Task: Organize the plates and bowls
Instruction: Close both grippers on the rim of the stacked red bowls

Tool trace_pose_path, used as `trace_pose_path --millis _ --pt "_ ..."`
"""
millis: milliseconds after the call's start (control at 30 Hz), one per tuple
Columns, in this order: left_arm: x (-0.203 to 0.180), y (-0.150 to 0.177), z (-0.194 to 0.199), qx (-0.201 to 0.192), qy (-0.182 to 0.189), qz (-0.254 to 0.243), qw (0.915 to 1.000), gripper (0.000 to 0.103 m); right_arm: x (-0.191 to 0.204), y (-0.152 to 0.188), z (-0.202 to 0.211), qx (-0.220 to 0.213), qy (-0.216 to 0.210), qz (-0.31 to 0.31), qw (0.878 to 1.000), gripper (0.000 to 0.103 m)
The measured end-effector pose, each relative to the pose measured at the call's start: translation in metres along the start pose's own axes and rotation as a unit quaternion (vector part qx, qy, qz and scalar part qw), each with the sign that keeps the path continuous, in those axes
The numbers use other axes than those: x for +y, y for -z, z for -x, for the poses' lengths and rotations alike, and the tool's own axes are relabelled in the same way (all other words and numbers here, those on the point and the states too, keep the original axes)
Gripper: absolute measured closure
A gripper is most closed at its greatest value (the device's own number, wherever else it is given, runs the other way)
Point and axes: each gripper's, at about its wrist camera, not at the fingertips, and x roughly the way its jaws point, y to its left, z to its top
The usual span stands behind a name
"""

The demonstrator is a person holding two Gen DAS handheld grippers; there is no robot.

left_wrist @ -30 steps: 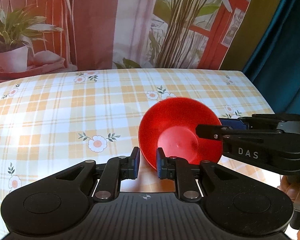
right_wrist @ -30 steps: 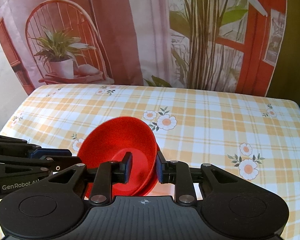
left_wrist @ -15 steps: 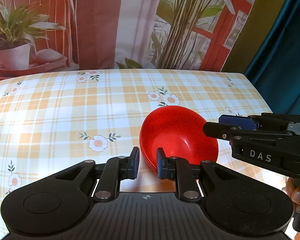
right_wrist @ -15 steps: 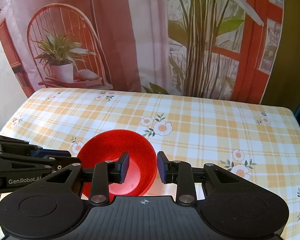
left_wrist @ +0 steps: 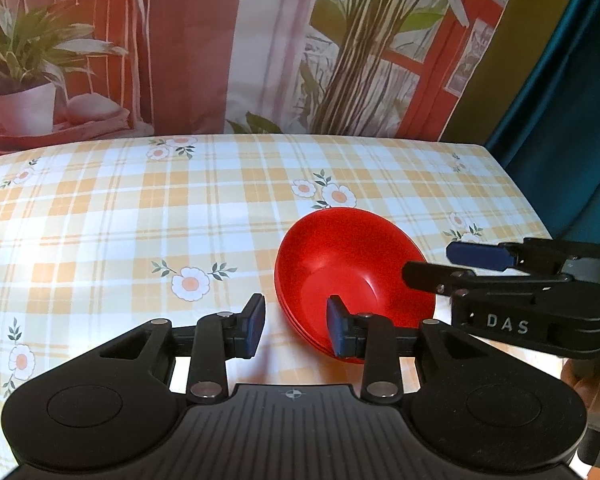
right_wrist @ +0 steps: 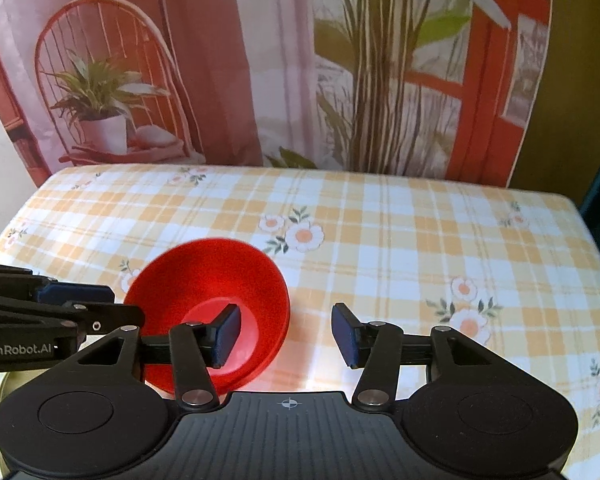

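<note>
While both tools flank it, the scene reads so:

Bowl stack: glossy red plastic bowls point(left_wrist: 354, 276), nested, several rims showing at the near side; upright on the checked yellow flowered tablecloth point(left_wrist: 140, 216), towards the table's near edge and nearer its right edge.

Left gripper point(left_wrist: 296, 326): jaws opening; the near rim stands between the pads, neither visibly pressing.

Right gripper point(right_wrist: 286, 334): jaws opening; one pad inside the bowl, one outside, the right-hand wall between them untouched.

Handling: likely light, stiff and slippery; thin walls should flex little, and the nested bowls may slide apart if tipped.

Where to hold: pinch the rim wall, one pad inside, one outside, opposite sides for balance.
</note>
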Motion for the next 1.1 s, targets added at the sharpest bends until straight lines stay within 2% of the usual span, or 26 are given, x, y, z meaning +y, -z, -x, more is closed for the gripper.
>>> trace_pose_path --millis 300,567,1100 --pt "0.000 0.001 -0.012 0.012 0.010 0.004 0.9999 0.068 -0.002 0.007 -0.011 0.013 -0.013 -0.015 1.000 0.057" --pt "-0.001 0.003 -0.020 0.020 0.018 0.005 0.9996 0.068 -0.004 0.013 -0.018 0.021 -0.024 -0.025 0.999 0.062" --pt "0.003 0.004 -0.024 0.028 0.033 0.021 0.9989 0.068 -0.006 0.016 -0.016 0.018 -0.039 -0.033 0.999 0.068"
